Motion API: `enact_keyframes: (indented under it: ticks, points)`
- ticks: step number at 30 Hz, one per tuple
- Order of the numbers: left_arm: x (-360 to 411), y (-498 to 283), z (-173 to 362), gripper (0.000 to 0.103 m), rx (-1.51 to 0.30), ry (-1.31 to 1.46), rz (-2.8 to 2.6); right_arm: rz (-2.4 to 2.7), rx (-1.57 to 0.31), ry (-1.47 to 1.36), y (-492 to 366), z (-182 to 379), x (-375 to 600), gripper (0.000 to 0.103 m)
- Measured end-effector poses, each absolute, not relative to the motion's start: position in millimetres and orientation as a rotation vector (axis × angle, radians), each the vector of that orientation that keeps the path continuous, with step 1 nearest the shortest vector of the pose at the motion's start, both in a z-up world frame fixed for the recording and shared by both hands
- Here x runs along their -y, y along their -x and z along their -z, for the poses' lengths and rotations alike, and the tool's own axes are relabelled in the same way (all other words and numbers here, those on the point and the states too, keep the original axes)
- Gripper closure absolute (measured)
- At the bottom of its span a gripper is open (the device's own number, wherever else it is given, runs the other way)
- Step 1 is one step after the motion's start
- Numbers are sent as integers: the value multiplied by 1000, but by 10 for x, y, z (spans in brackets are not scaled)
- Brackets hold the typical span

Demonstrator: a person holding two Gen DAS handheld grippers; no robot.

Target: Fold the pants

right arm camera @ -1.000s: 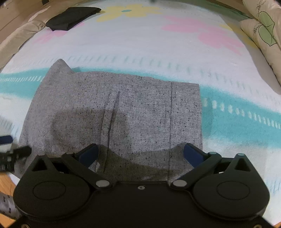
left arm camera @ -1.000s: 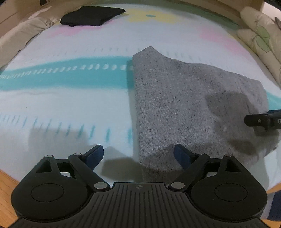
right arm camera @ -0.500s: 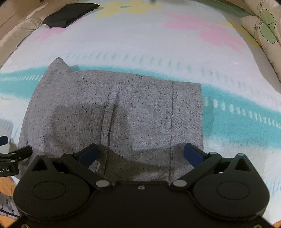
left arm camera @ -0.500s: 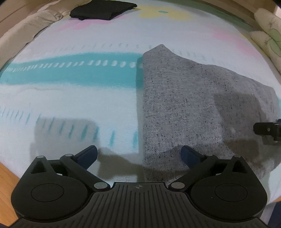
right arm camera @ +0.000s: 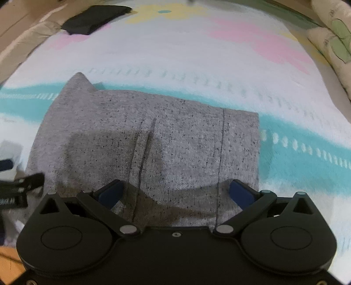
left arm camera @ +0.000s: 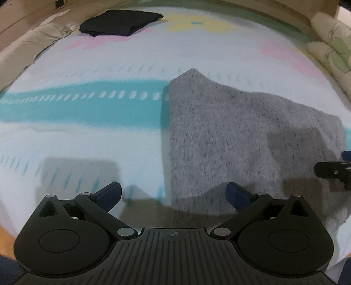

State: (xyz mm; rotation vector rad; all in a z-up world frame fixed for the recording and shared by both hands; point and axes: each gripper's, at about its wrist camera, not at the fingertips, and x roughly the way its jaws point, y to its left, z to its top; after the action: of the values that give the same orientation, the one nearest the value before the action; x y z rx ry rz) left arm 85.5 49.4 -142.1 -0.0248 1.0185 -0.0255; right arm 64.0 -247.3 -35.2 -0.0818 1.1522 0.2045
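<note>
Grey speckled pants (left arm camera: 230, 136) (right arm camera: 153, 140) lie folded into a flat block on the patterned bed sheet. My left gripper (left arm camera: 174, 194) hovers open over the block's near left corner, nothing between its blue pads. My right gripper (right arm camera: 175, 193) stands open above the near edge of the pants, close to the waistband seam, gripping nothing. The right gripper's tip (left arm camera: 331, 171) shows at the right edge of the left wrist view. The left gripper's tip (right arm camera: 19, 186) shows at the left edge of the right wrist view.
A folded black garment (left arm camera: 120, 22) (right arm camera: 92, 18) lies at the far left of the bed. Cream pillows with a green print (left arm camera: 329, 43) (right arm camera: 329, 32) line the right side. A beige duvet (left arm camera: 28, 48) runs along the left edge. Wooden floor (right arm camera: 8, 263) shows near the front.
The left gripper's jaws have spread wider. Its view has shifted slightly, the pants now sitting a little further right. The right gripper has stayed put.
</note>
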Motion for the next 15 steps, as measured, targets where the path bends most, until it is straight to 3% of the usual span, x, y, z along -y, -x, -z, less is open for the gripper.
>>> enact_keyframes:
  ticks: [8, 15]
  points:
    - [-552, -1035, 1515, 0, -1007, 117, 63, -174, -1061, -137, -723, 79, 3070, 1]
    - [-546, -1076, 1538, 0, -974, 120, 116, -179, -1179, -411, -791, 414, 3603, 1]
